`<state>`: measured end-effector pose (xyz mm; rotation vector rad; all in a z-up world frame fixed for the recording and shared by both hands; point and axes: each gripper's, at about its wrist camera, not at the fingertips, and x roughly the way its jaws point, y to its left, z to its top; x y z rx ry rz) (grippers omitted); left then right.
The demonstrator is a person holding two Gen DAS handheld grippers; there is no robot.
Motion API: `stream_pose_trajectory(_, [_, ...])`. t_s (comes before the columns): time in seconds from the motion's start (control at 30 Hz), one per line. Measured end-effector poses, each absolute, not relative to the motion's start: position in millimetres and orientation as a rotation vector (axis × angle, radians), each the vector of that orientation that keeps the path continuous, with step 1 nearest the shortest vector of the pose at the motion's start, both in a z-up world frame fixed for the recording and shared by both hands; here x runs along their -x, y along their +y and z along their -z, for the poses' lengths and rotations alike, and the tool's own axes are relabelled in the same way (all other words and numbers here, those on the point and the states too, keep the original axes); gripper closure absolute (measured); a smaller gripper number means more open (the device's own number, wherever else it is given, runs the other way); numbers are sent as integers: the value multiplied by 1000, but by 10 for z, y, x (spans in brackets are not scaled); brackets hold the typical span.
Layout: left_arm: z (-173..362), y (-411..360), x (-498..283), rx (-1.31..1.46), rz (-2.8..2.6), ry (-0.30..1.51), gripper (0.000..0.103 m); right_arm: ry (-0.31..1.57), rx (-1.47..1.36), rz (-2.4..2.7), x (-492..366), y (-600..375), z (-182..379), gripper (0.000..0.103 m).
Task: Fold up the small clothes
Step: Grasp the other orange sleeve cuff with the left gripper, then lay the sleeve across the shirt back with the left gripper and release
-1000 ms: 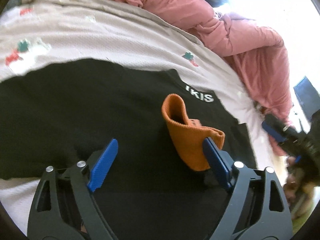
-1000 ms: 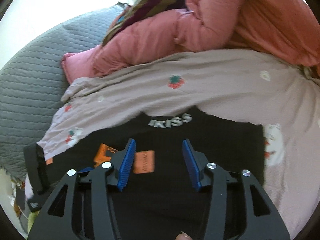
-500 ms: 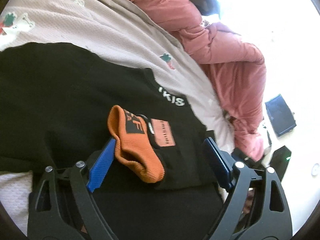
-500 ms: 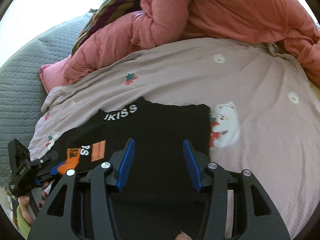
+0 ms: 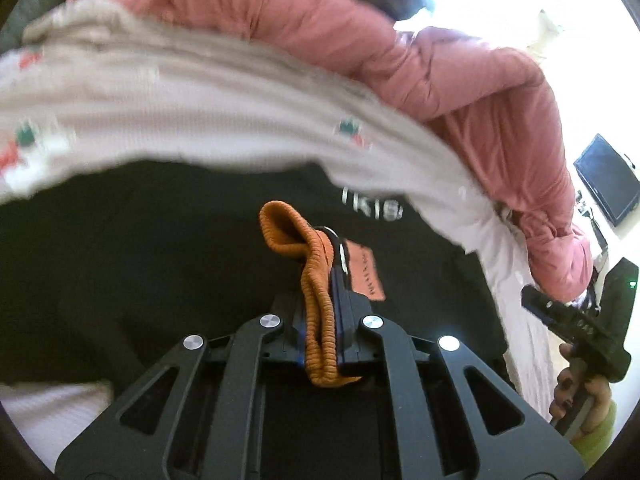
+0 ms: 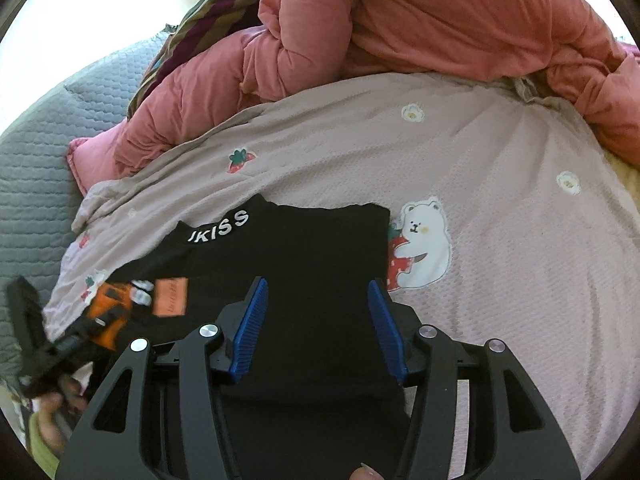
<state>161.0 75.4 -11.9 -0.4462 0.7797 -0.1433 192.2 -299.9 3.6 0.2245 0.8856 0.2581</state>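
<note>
Left gripper (image 5: 322, 312) jaws just closed, clamping orange ribbed knit cuff (image 5: 316, 280) of black garment (image 6: 304, 256). Right gripper (image 6: 316, 328) jaws open, empty, above garment. Sleeve fold starting; next, carry cuff inward.

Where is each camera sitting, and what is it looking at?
Left wrist camera: on the left gripper, looking down its fingers at the orange cuff clamped between them; a hand shows at right.
Right wrist camera: on the right gripper, open, looking down at the black shirt on the pink sheet; a fingertip shows at the bottom edge.
Both see: the shirt, sheet, pink duvet and each other's gripper.
</note>
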Motion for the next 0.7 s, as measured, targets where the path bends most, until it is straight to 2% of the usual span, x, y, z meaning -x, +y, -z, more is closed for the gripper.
stream_pose_trajectory(0.13, [84, 797, -1600, 373, 111, 800, 98, 903, -186, -253, -1932, -2938, 24, 52])
stream_pose_trajectory(0.17, [96, 799, -1610, 364, 96, 810, 91, 907, -170, -252, -1929, -2905, 41, 52])
stream_pose_trajectory(0.2, [118, 819, -1615, 353, 76, 828, 81, 910, -159, -255, -1928, -2884, 51, 52])
stream_pose_trajectory(0.23, [122, 846, -1611, 359, 60, 834, 77, 912, -149, -259, -1922, -2860, 59, 52])
stream_pose_trajectory(0.47, [-41, 922, -1520, 336, 15, 781, 76, 926, -40, -334, -1874, -2536, 145, 52])
stream_pose_trajectory(0.6, [145, 691, -1598, 268, 76, 883, 76, 951, 30, -377, -1852, -2351, 224, 51])
stream_pose_trajectory(0.7, [358, 682, -1649, 248, 62, 975, 70, 992, 64, -378, -1855, -2298, 331, 45])
